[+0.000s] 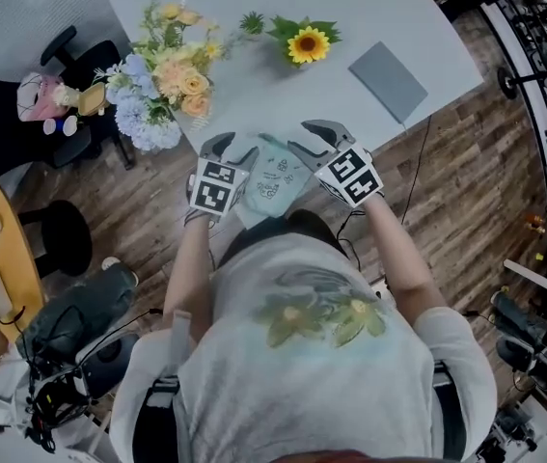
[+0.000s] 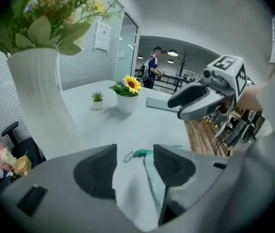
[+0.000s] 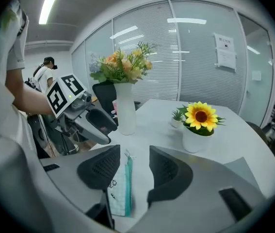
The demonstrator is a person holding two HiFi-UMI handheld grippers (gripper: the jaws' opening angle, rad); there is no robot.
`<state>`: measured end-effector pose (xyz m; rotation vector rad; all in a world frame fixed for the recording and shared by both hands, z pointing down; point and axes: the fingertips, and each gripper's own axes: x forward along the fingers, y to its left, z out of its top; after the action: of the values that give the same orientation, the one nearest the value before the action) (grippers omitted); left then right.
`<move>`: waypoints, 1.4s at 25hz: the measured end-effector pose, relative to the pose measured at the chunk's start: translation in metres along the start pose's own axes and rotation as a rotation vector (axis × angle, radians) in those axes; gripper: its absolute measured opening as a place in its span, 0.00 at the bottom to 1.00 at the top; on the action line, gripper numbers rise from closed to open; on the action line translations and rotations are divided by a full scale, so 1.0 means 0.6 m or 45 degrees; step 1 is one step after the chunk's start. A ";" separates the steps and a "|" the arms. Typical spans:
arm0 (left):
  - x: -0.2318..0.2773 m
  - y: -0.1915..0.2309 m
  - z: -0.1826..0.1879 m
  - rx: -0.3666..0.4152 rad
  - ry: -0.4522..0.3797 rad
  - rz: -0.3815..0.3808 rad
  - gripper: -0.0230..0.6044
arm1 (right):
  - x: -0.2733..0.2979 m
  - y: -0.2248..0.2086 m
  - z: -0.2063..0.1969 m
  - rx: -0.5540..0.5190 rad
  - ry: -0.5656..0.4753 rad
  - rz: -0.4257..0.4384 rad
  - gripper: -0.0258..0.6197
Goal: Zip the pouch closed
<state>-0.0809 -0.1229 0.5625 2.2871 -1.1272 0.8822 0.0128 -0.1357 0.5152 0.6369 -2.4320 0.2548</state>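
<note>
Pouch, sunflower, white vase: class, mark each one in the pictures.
pouch (image 1: 275, 183), head view, printed front face.
sunflower (image 3: 201, 115), right gripper view, dark flower centre.
white vase (image 3: 125, 109), right gripper view, middle of body.

Bright, even light from ceiling strips (image 3: 50, 4); gripper views bulge fisheye, corners black, foreground softly blurred.

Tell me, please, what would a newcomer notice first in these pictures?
The pale green pouch at the near edge of the table stands out first, with the left tongs and the right tongs open around its two sides. Then come the big bouquet on the left and the sunflower farther back.
</note>
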 end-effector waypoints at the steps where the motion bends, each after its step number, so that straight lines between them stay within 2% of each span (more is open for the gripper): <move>1: 0.009 0.002 -0.002 0.004 0.010 -0.014 0.41 | 0.012 -0.002 -0.006 -0.021 0.024 0.011 0.35; 9: 0.064 0.006 -0.013 0.046 0.071 -0.149 0.41 | 0.092 0.005 -0.034 -0.128 0.161 0.149 0.35; 16: 0.098 0.002 -0.037 0.106 0.186 -0.223 0.41 | 0.152 -0.006 -0.055 -0.291 0.284 0.232 0.34; 28: 0.138 0.002 -0.060 0.185 0.300 -0.303 0.36 | 0.218 -0.003 -0.095 -0.630 0.458 0.371 0.32; 32: 0.143 -0.005 -0.074 0.259 0.359 -0.344 0.30 | 0.227 0.000 -0.099 -0.723 0.493 0.411 0.32; 35: 0.147 -0.006 -0.081 0.319 0.385 -0.340 0.24 | 0.230 0.003 -0.101 -0.787 0.516 0.441 0.32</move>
<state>-0.0537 -0.1375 0.6586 2.3222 -0.5946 1.2631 -0.0539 -0.1677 0.6466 -0.1053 -2.0469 -0.2140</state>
